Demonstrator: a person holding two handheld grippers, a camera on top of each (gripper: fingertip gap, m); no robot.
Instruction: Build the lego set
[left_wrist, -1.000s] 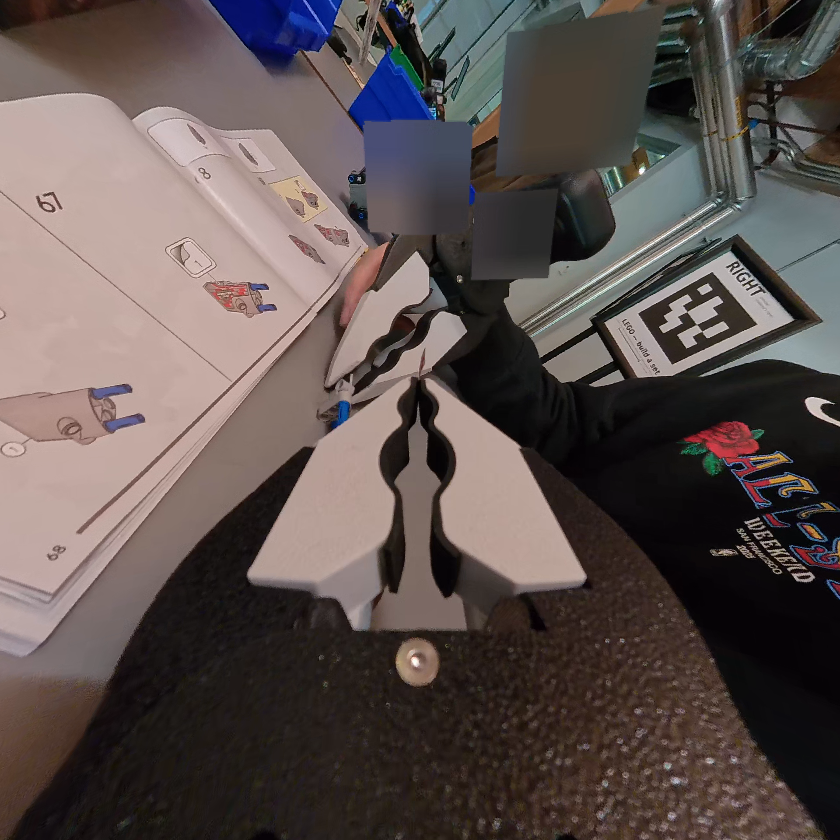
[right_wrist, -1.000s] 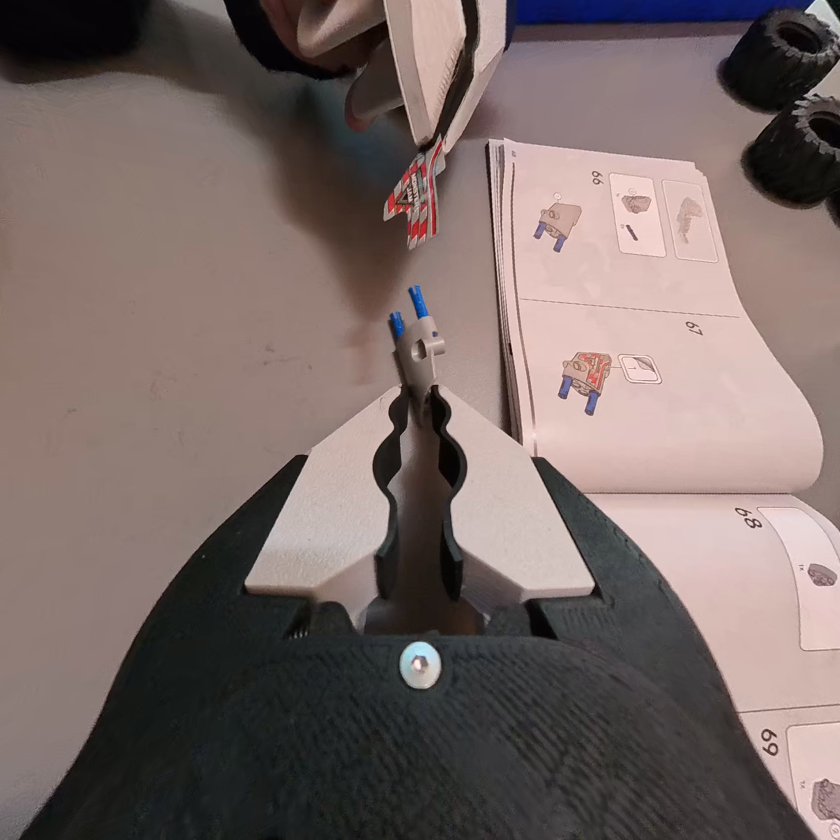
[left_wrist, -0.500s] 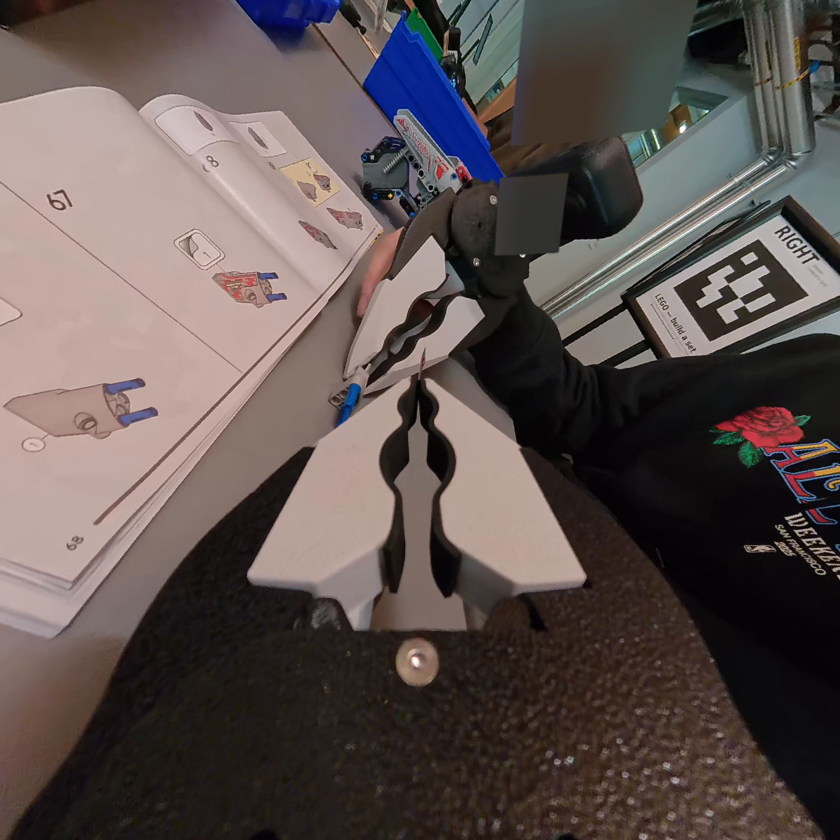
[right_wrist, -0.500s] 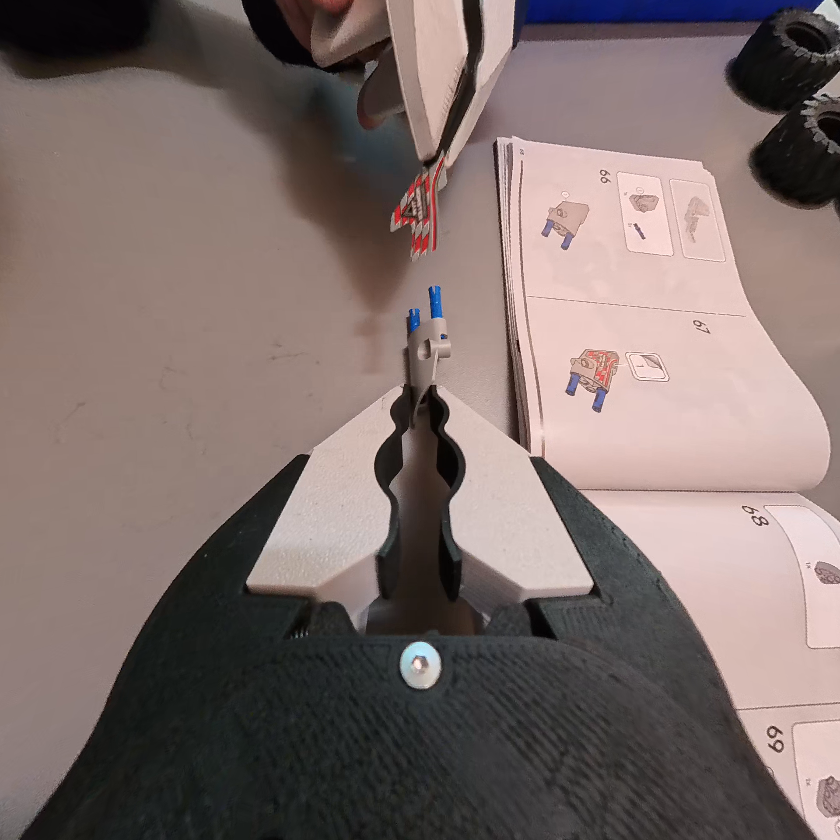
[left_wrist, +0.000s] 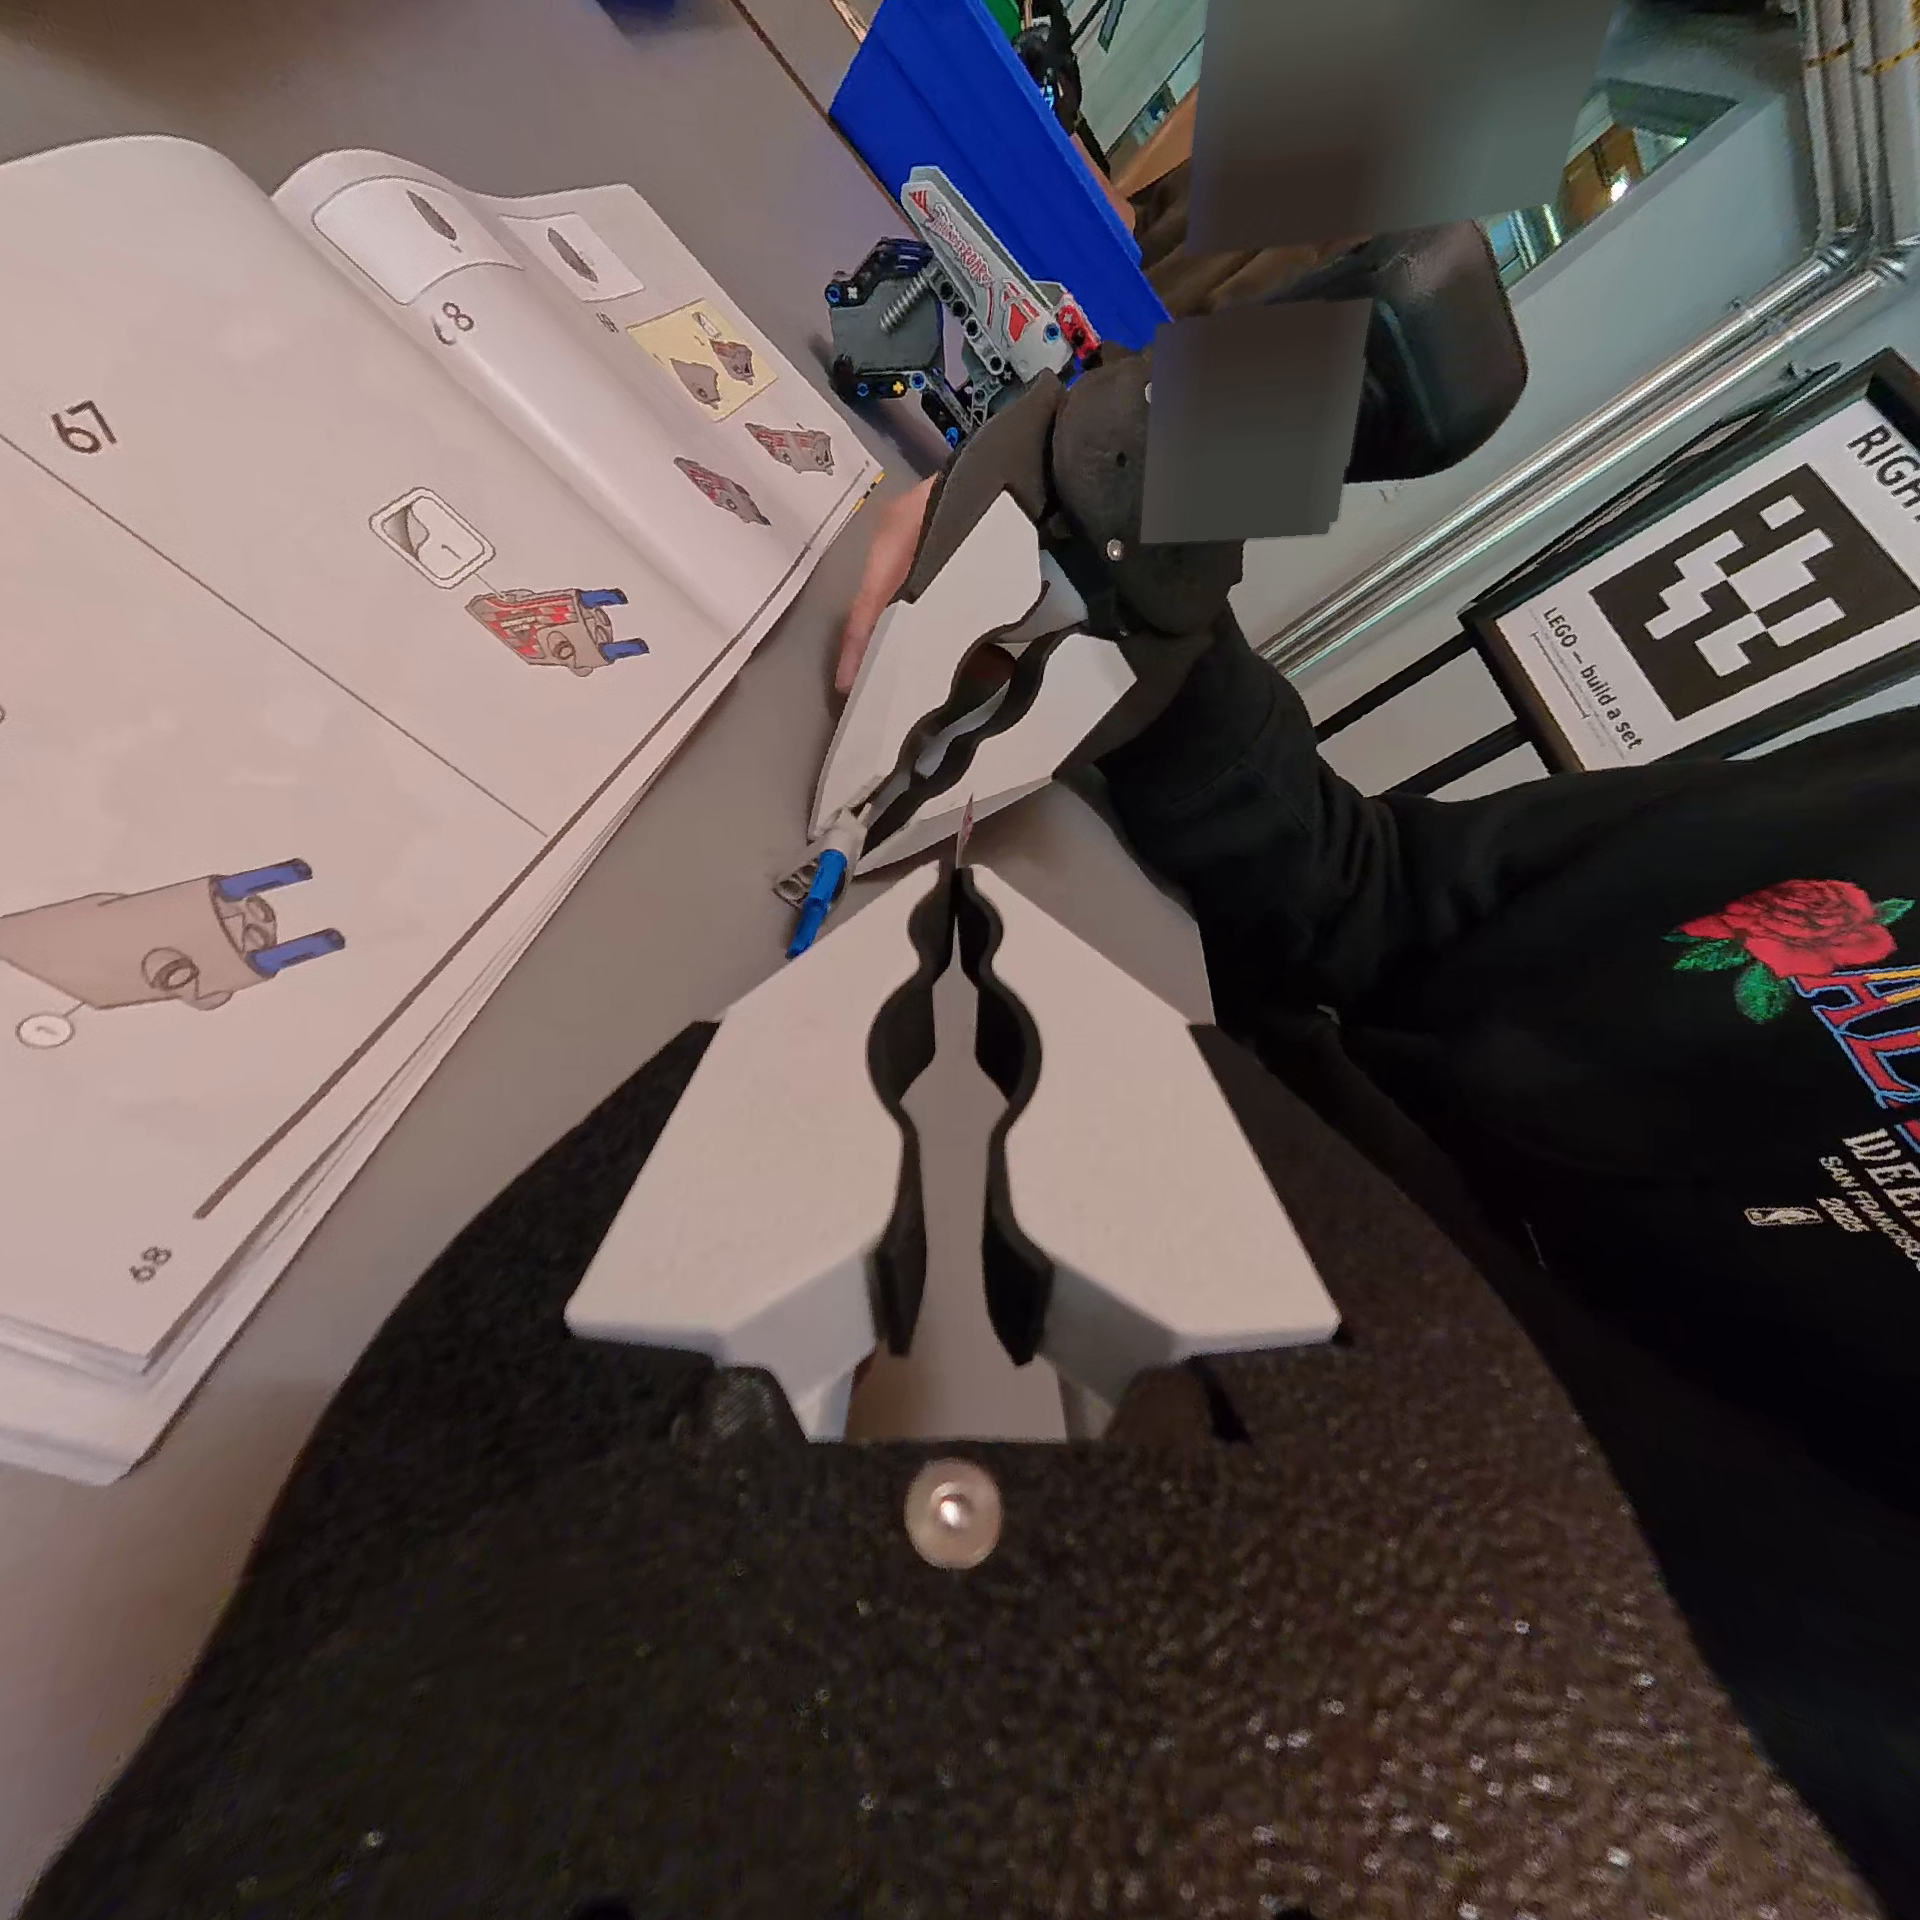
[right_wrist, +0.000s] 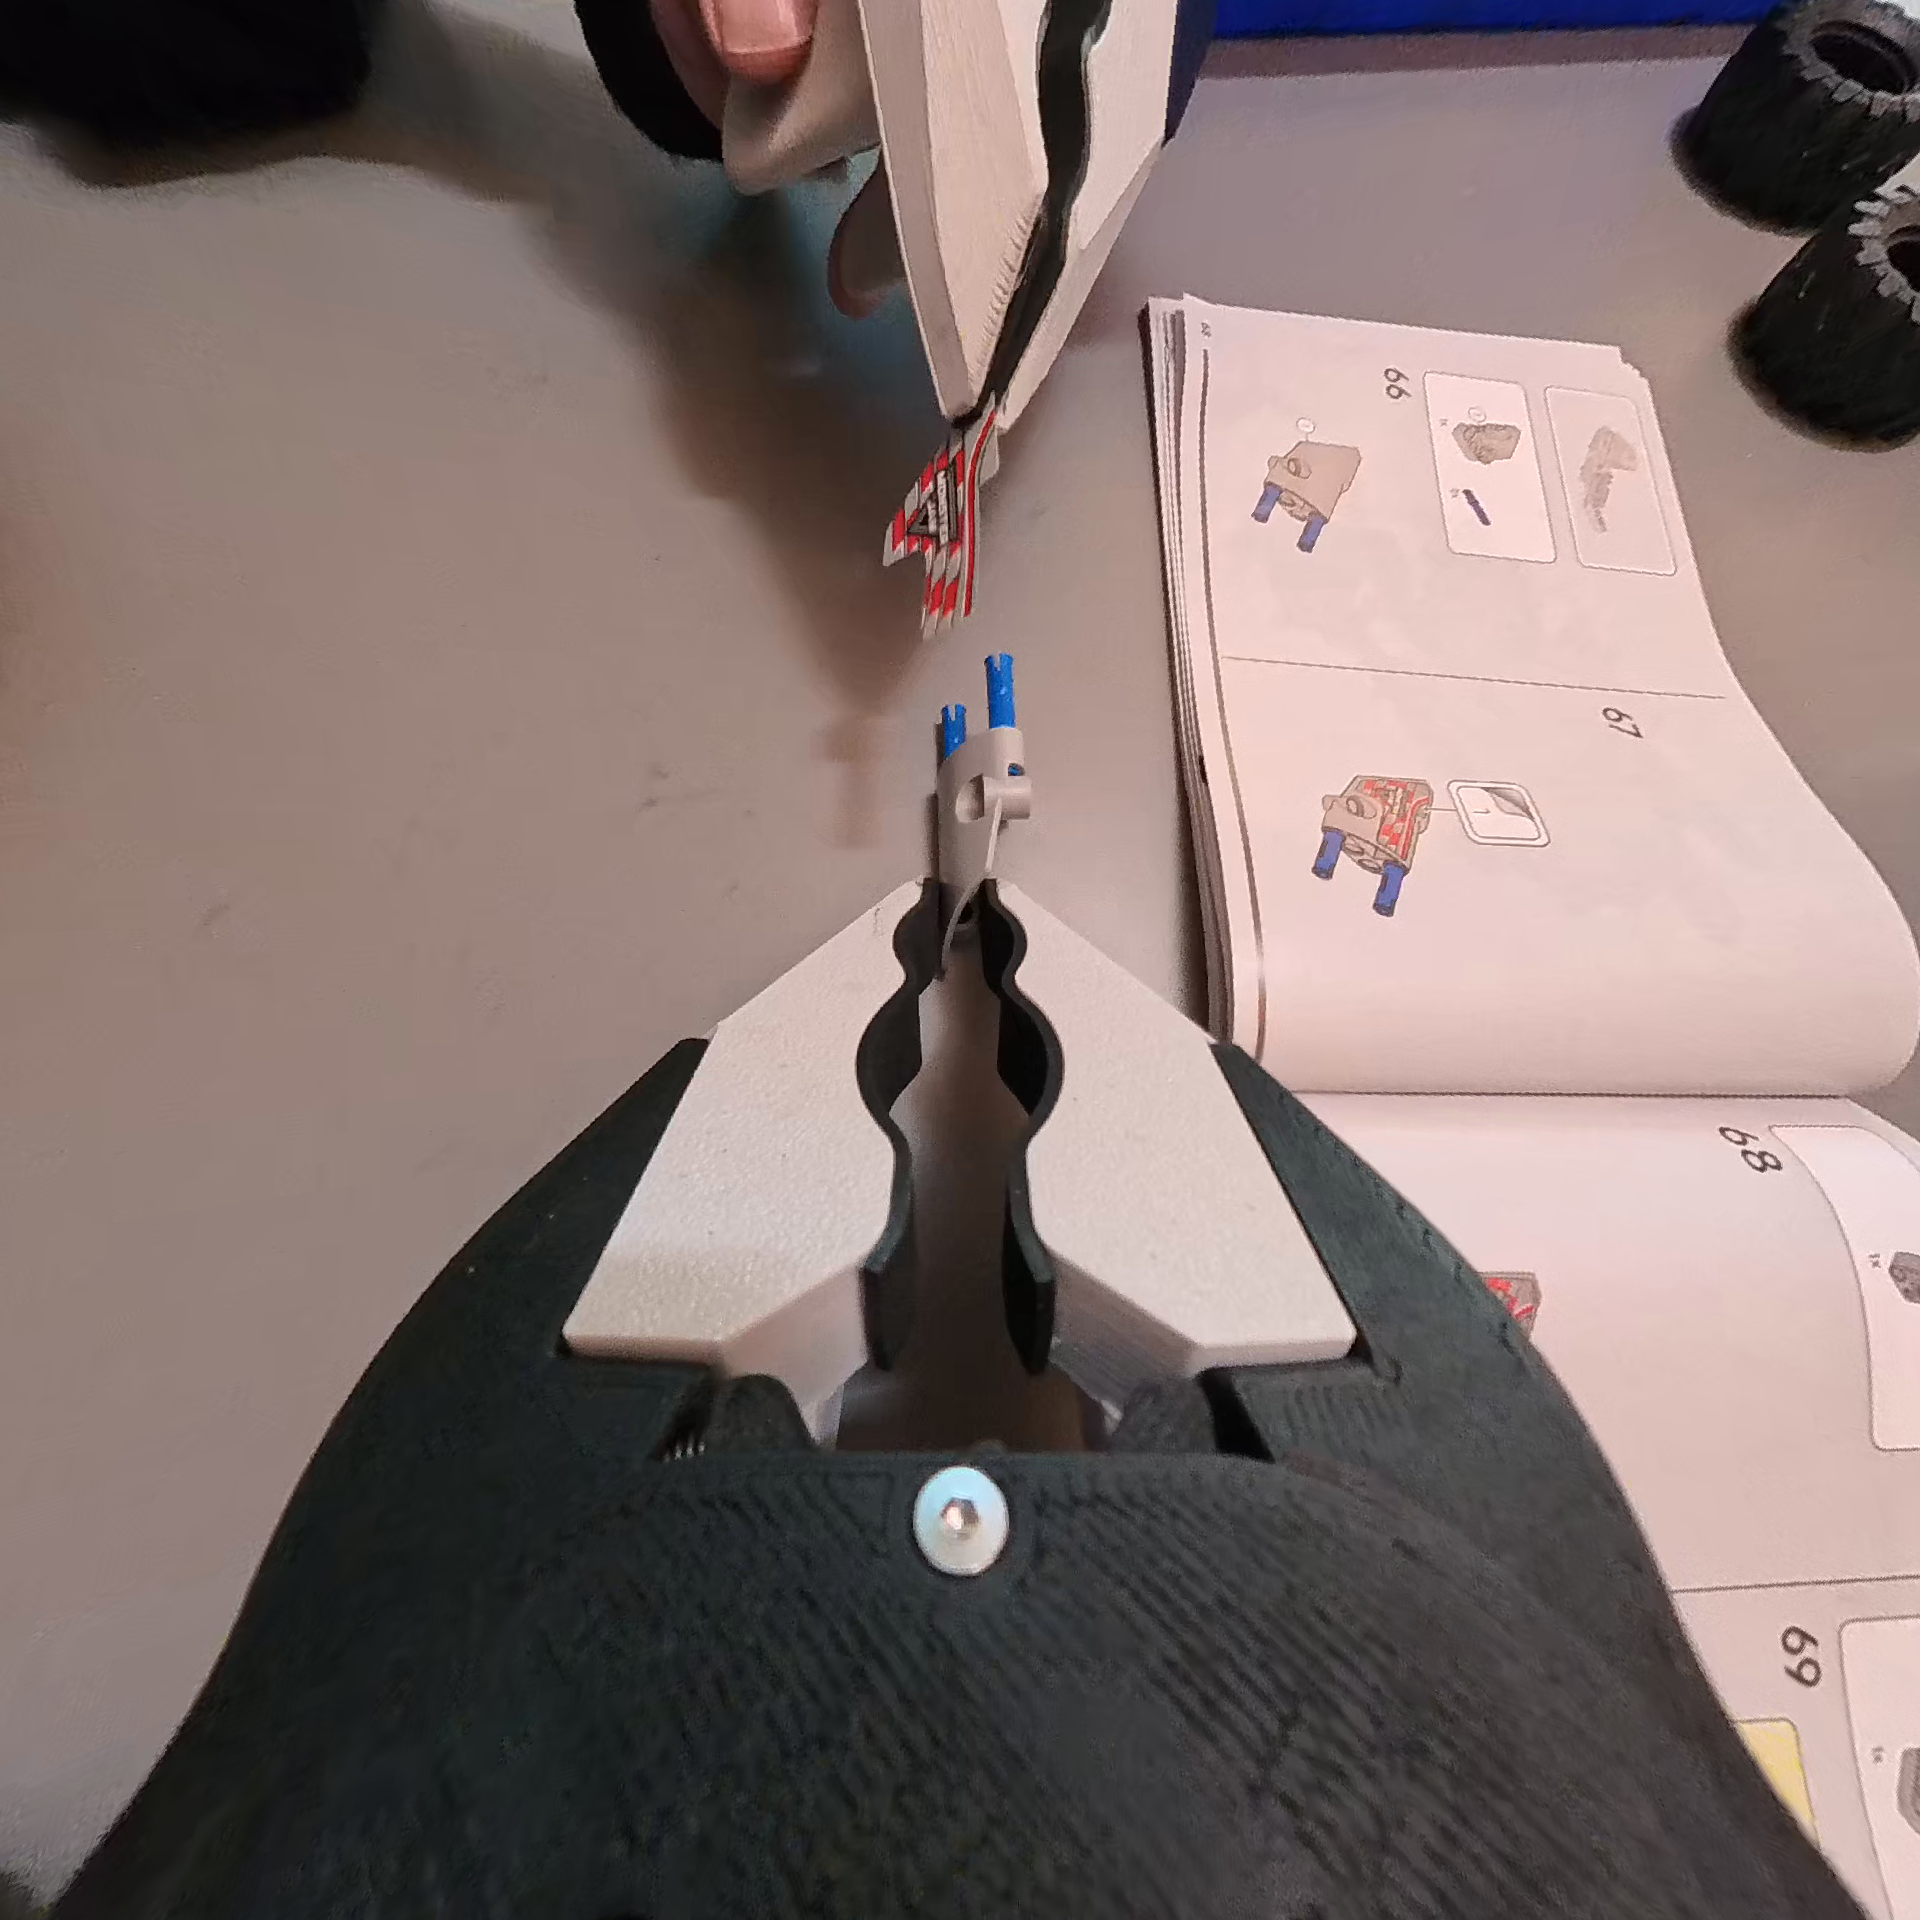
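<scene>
- The right gripper (right_wrist: 961, 894), two pale grey wedge-shaped fingers with black wavy inner pads, is clamped at its tips on a small light-grey plastic lego connector piece (right_wrist: 977, 805); the piece stands out forward from the tips, above the grey table (right_wrist: 364, 727), with a round hole through its side and two blue pins at its far end — one reaching farther than the other.
- The left gripper (left_wrist: 954, 883), of the same build, pinches a thin flat sticker with red and white stripes and a dark triangle mark (right_wrist: 940, 520) at its very tips; in the left wrist view only a sliver of it shows edge-on; in the right wrist view it hangs down from the tips, just beyond the blue pins and apart from them.
- An open white paper instruction booklet (right_wrist: 1507, 727) lies flat on the table to the right of both grippers, its pages showing drawings of a grey part with blue pins.
- Black knobbly rubber tyres (right_wrist: 1808, 125) sit at the table's far right corner in the right wrist view.
- A partly built grey lego model with a spring and red-and-white panel (left_wrist: 956, 322) rests beyond the booklet, near a blue plastic bin (left_wrist: 987, 135).
- A person in a black printed sweatshirt (left_wrist: 1662, 1039) holds the tools.
</scene>
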